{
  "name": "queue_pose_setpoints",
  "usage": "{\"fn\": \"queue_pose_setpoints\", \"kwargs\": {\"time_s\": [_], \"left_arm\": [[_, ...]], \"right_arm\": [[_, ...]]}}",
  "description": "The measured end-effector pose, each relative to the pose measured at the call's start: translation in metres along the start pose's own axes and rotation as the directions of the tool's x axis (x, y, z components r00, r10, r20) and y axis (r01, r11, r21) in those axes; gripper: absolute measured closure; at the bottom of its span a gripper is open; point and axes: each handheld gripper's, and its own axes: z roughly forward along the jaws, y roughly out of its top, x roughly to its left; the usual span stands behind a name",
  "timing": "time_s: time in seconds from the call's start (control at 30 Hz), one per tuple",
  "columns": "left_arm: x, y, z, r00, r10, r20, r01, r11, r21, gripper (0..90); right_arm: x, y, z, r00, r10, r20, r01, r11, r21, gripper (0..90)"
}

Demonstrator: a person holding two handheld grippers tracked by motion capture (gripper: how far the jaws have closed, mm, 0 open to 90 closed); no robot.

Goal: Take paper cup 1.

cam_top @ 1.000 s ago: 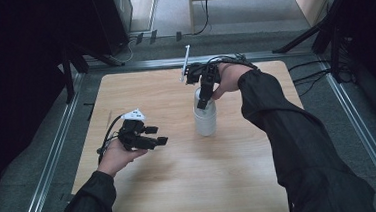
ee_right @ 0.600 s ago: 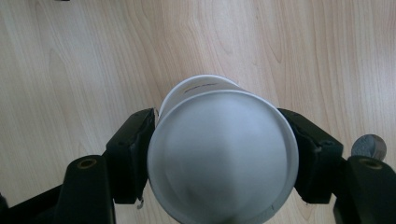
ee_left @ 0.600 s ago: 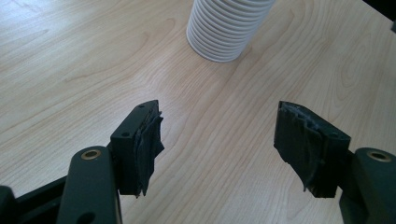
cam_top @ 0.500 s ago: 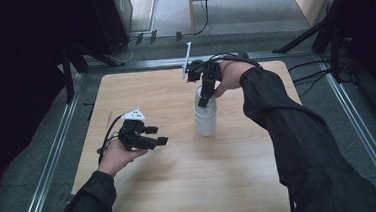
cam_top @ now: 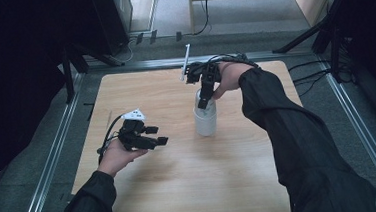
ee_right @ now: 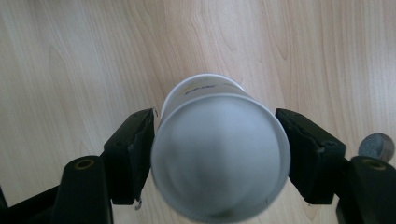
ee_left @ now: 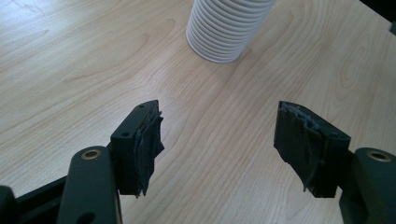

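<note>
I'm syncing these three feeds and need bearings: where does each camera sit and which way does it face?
High view: above the person's side, facing forward and down at the table; both sleeves, left tongs and right tongs show.
Left gripper view: on the left tongs, facing the cup stack; open jaws.
Right gripper view: looks down onto the stack; jaws flank it.
All share the stack.

I'm seeing a white, finely ribbed cup stack [ee_left: 229, 28]; a light wood-grain tabletop [cam_top: 139, 89]; black grippers, left [ee_left: 218, 144] and right [ee_right: 219, 154]; I'm noting black sleeves [cam_top: 288, 129].
</note>
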Motion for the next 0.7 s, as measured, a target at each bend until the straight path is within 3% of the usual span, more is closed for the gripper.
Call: {"fn": "queue_pose_setpoints", "kwargs": {"time_s": [0.7], "left_arm": [[-0.0002,0.0,0.0004,1.0,0.003,0.0,-0.003,1.0,0.006,31.8]], "right_arm": [[-0.0007,-0.0023,-0.0071,1.0,0.005,0.002,-0.005,1.0,-0.014,34.5]]}}
